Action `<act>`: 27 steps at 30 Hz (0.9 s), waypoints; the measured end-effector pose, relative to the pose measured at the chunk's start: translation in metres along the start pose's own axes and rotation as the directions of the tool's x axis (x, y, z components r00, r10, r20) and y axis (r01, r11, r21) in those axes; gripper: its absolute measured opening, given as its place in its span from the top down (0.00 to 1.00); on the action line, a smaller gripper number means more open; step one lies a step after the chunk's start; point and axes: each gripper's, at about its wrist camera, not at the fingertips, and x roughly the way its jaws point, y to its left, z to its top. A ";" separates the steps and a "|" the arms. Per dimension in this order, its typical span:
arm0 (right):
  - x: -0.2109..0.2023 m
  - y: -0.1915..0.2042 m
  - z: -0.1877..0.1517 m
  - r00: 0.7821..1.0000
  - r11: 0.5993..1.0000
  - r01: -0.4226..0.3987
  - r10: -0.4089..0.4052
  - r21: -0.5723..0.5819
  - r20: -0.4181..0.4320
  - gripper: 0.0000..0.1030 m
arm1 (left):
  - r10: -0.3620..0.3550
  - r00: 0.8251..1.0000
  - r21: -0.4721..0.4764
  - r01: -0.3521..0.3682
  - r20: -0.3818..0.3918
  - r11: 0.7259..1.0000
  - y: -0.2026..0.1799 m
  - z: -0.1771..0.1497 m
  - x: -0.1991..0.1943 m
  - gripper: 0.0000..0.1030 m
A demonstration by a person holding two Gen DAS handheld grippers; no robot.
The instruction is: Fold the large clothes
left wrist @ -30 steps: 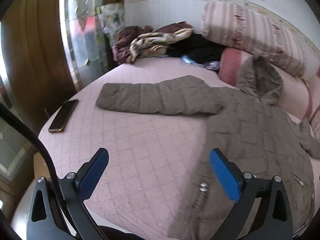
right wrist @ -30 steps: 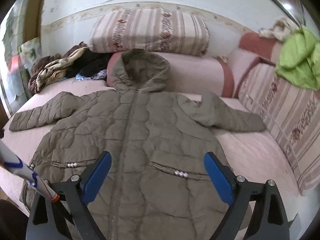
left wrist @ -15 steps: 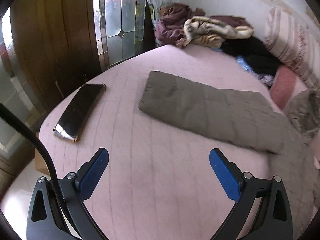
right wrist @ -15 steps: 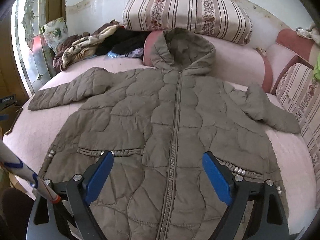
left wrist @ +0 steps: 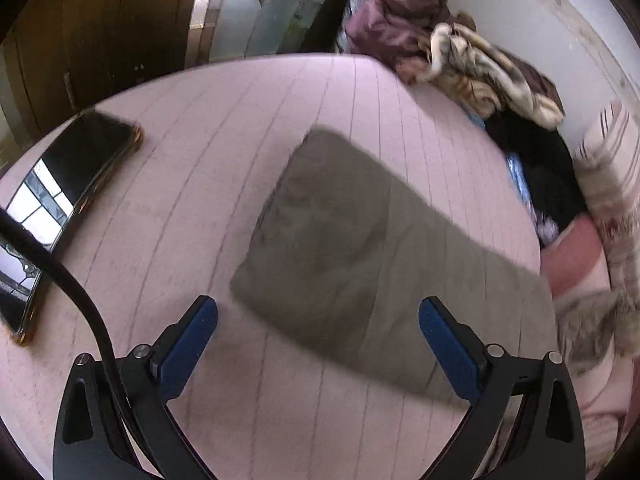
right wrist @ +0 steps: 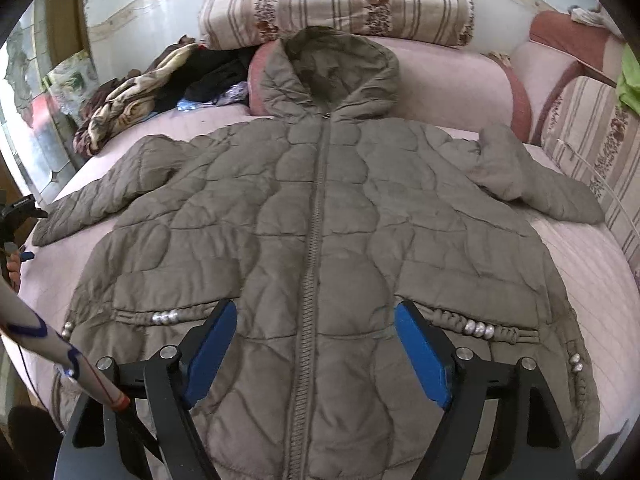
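Left wrist view: The left tool (left wrist: 318, 332) hangs over the bed (left wrist: 208, 128) with its jaws wide apart, holding nothing. The cuff end of the jacket sleeve (left wrist: 340, 248) lies flat on the pink cover, just ahead of the fingertips and between their lines. A phone (left wrist: 72, 184) lies well to the left of the sleeve, near the bed edge. A heap of clothes (left wrist: 460, 60) sits at the far corner.

Right wrist view: The right tool (right wrist: 316, 344) is also spread open and empty, above the lower front of the jacket (right wrist: 320, 220). The jacket lies face up, zipped, sleeves out, its hood (right wrist: 328, 68) against the pillows (right wrist: 340, 0).

Handling: The quilted padding appears soft, bulky and light; it will likely spring back from a fold. Take hold at the cuff and at the hem corners, where the layers are thin enough to pinch.

Change: Compared with half a second ago, the left tool has closed on the cuff, which now fills more of the view; the right tool has barely shifted.
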 end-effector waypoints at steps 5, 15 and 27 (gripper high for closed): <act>0.009 -0.007 -0.001 1.000 1.000 0.020 -0.020 0.015 -0.017 0.17 | 0.020 1.000 -0.020 -0.020 0.007 1.000 -0.013 0.014 0.019 0.02; 0.016 -0.010 -0.007 0.998 1.000 0.027 -0.027 0.001 -0.054 0.40 | 0.255 0.967 0.153 -0.253 0.004 0.955 -0.054 0.014 0.011 0.73; -0.018 -0.032 -0.011 0.999 0.998 0.040 -0.040 0.053 -0.005 0.54 | -0.055 0.996 0.396 0.024 0.067 0.918 -0.177 -0.043 -0.105 0.86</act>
